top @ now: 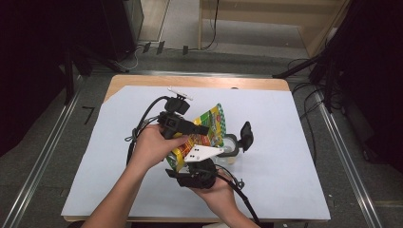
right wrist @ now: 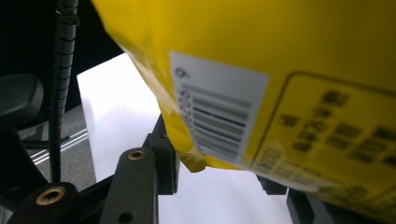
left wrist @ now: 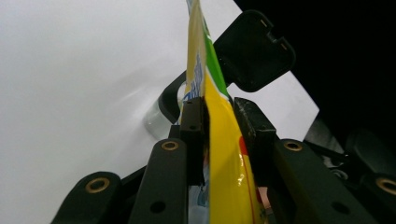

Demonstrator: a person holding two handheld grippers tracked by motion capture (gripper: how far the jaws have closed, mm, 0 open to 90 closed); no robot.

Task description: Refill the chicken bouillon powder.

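Holding pouch: left tongs [left wrist: 219, 116] pinching the yellow snack pouch [top: 202, 133] upright.
Right tongs [top: 223, 153]: gripping its lower corner, likely for tearing.
Container [top: 231, 145]: waiting below.

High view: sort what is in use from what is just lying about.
In use:
- yellow packet, between the jaws of the left tool
- right tool, its jaws on either side of the packet's lower corner
- clear container with its black lid flipped open

Lying about:
- small white object at the sheet's far edge
- white sheet
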